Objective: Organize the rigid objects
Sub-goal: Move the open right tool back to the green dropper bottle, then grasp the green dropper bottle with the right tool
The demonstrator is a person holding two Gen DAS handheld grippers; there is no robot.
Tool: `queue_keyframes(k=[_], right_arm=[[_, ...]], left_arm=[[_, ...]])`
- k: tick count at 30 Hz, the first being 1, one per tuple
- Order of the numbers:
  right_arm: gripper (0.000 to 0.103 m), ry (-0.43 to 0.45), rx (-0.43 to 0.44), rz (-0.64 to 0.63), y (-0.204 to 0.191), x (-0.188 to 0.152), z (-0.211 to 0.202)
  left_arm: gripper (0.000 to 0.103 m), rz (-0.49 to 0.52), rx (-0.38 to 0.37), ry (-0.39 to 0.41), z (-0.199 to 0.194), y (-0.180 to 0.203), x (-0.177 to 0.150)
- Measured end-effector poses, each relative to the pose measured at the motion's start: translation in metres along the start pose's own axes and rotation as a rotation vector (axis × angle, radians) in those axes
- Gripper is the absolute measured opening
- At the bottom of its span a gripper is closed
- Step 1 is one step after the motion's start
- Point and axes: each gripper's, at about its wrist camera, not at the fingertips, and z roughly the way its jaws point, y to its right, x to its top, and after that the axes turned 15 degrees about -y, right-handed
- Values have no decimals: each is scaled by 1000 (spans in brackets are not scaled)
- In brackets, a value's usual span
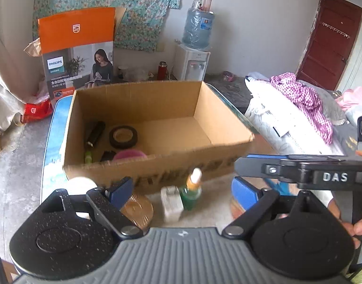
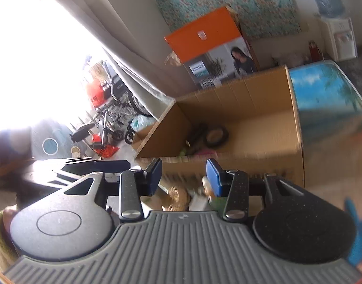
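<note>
Left tongs [image 1: 181, 193] gape wide with nothing between the pads; right tongs [image 2: 183, 177] stand part open, also empty, both just short of the cardboard box [image 1: 157, 165] on the desk [image 1: 58, 118]. Box holds a black tape roll [image 1: 123, 136], dark bottle [image 1: 94, 133] and pink item [image 1: 130, 154]. Green dropper bottle [image 1: 191, 189], white plug [image 1: 172, 200] and gold disc [image 1: 138, 207] sit on the desk at the box's near wall.
</note>
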Motion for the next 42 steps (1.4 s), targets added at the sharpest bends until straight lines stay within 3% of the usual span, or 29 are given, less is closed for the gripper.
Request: queue_keyframes(k=[5,9,16,20,30,42], right_arm=[[41,-41,-24,14,5,-29,9],[41,-62,-44,25,10,-42,20],[41,-91,-67,-8,9,-24,43],[41,-93,-78,-28,4,-14,54],[36,-100,-99,-44,2,6,77],[23,-117,-101,-42,5,13,93]], left_arm=[[91,-10,-12,-3,27,8,-31],[90,9,31,-4,48,15,-43],[88,105,115,30,69,32,-43],[80,147,133,48,77,35,-39],[46,188,116,72,95,35,-22],[40,195,124,86,97,30,-11]])
